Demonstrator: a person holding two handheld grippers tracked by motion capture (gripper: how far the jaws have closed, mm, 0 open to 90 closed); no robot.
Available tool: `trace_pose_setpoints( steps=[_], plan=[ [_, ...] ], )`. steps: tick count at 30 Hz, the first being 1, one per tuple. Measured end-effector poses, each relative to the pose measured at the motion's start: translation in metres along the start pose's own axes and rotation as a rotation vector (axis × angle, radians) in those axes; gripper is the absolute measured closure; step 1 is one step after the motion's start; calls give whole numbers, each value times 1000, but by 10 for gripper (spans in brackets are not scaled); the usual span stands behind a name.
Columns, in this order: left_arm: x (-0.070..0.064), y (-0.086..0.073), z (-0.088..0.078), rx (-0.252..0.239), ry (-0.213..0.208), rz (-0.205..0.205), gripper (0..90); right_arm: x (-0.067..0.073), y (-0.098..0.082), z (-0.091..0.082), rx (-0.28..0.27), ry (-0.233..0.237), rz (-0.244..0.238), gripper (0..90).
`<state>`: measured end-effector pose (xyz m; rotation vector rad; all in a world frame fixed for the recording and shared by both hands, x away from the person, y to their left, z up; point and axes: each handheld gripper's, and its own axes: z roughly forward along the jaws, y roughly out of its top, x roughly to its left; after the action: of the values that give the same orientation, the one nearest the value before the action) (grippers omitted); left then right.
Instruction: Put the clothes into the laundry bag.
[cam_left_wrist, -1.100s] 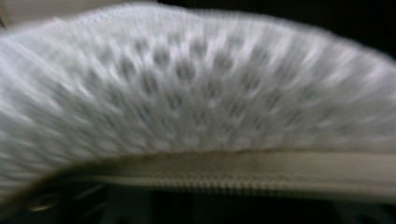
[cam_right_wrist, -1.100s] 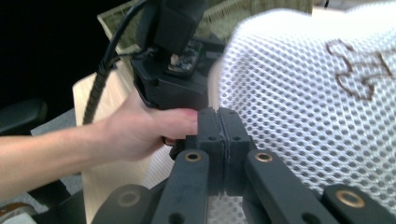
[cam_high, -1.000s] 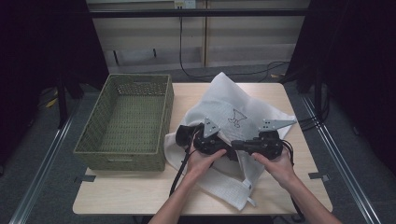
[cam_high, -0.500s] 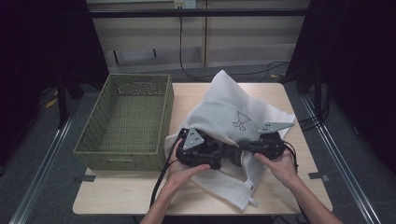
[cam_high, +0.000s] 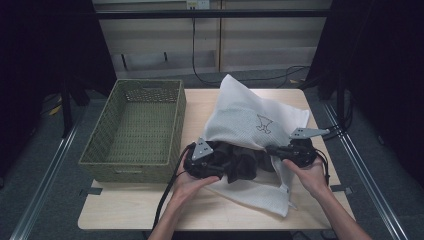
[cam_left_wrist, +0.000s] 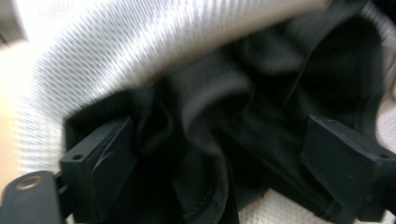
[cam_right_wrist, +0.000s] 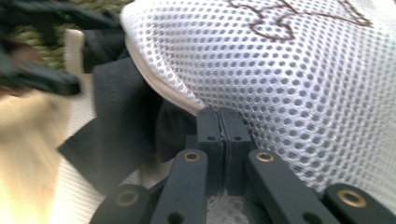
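Observation:
A white mesh laundry bag (cam_high: 250, 117) lies on the table with a black garment (cam_high: 240, 162) bunched at its mouth. My left gripper (cam_high: 220, 167) points into that mouth from the left. In the left gripper view its jaws (cam_left_wrist: 219, 154) stand wide apart and have just been opening; the black garment (cam_left_wrist: 243, 107) lies loose between them under the mesh (cam_left_wrist: 140, 42). My right gripper (cam_high: 272, 150) is at the mouth's right side. In the right gripper view it (cam_right_wrist: 223, 121) is shut on the bag's zipper edge, with mesh (cam_right_wrist: 303, 70) above and black cloth (cam_right_wrist: 121, 121) to the left.
An olive woven basket (cam_high: 97, 145) stands on the table's left half, close to my left hand. Bare wooden tabletop (cam_high: 200, 210) runs along the front edge. Cables trail from both grippers toward the person.
Both hands have come back toward the table's front edge. More of the black garment now shows at the bag's mouth between the two grippers.

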<state>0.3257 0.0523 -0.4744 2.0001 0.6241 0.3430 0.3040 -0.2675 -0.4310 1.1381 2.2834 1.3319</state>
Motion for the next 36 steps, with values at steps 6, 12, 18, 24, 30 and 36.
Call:
trace_pose_setpoints(
  steps=[6, 12, 18, 24, 30, 36],
  plan=[
    [-3, -4, 21, 21, -71, 29, 87, 15, 13, -2, -52, 48, -46, 693],
    [-11, 2, 31, 50, -112, 39, 61, 30, 30, 15, -29, 42, -124, 600],
    [-20, 0, 43, 85, -145, 76, 48, 32, 25, 37, 40, 56, -121, 841],
    [-31, -4, 56, 186, -52, 158, 157, 31, 21, 41, 59, 80, -107, 900],
    [-25, -5, 55, 161, -3, 116, 431, 32, 21, 34, 41, 87, -121, 785],
    [-21, -6, 52, 143, 13, 76, 551, 34, 18, 27, 46, 30, -187, 649]
  ],
)
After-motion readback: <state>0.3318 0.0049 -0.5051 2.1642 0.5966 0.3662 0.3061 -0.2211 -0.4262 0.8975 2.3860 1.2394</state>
